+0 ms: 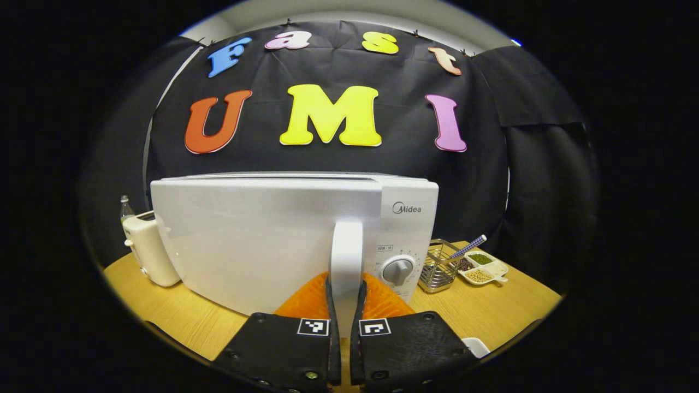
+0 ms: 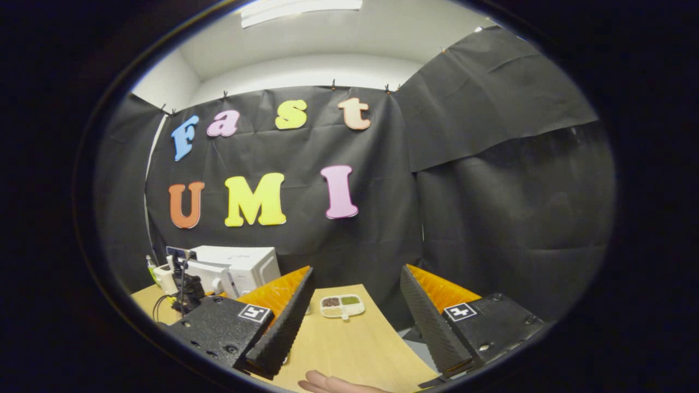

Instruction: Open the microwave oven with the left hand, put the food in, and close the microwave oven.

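A white microwave [image 1: 246,240] stands on the wooden table [image 1: 491,311], straight ahead in the left gripper view. My left gripper [image 1: 346,281] is shut on its upright white door handle [image 1: 346,245], one orange-and-black finger on each side. The door looks at most barely ajar; I cannot tell for sure. A round dial [image 1: 397,270] sits right of the handle. In the right gripper view the microwave [image 2: 240,265] is far off at the left. My right gripper [image 2: 356,273] hangs open above the table [image 2: 349,344] with nothing between its fingers.
A cream toaster [image 1: 150,248] and a small bottle [image 1: 125,207] stand left of the microwave. On its right are a wire basket [image 1: 437,267] and a divided dish of beans and grains [image 1: 483,267], [image 2: 342,305]. A hand [image 2: 327,385] rests at the table's near edge.
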Motion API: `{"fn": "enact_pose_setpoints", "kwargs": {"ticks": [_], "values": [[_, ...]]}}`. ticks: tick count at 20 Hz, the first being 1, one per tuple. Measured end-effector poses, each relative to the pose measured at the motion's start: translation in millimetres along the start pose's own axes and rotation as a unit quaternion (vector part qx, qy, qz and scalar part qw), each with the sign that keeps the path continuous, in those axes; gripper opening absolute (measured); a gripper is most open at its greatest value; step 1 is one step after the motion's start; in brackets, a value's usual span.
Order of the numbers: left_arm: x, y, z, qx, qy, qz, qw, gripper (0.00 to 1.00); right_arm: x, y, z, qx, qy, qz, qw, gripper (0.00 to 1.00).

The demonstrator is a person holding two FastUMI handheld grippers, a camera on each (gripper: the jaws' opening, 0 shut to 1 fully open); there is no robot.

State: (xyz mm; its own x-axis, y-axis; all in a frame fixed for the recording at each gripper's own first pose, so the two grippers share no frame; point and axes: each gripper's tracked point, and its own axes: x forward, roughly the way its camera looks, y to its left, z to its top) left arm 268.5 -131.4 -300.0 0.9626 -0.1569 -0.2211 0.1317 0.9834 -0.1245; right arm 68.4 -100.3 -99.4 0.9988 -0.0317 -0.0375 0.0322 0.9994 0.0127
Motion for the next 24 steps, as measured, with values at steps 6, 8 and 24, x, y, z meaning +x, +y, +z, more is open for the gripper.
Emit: {"fn": "enact_pose_setpoints", "kwargs": {"ticks": [6,8,24], "values": [[-70.0,27.8,-7.6,0.019,0.007,0.0,1.0,0.06,-19.4,22.3,-8.8,-0.001,0.011,0.021,1.0,1.0],[-91.0,41.3,-7.9,0.031,0.003,0.008,0.999,0.06,-27.5,29.1,-7.2,-0.006,0.006,0.023,1.0,1.0],[-224.0,219.4,-24.7,0.021,0.011,0.107,0.994,0.08,-68.6,91.7,4.7,-0.022,-0.018,0.063,0.998,1.0]]}}
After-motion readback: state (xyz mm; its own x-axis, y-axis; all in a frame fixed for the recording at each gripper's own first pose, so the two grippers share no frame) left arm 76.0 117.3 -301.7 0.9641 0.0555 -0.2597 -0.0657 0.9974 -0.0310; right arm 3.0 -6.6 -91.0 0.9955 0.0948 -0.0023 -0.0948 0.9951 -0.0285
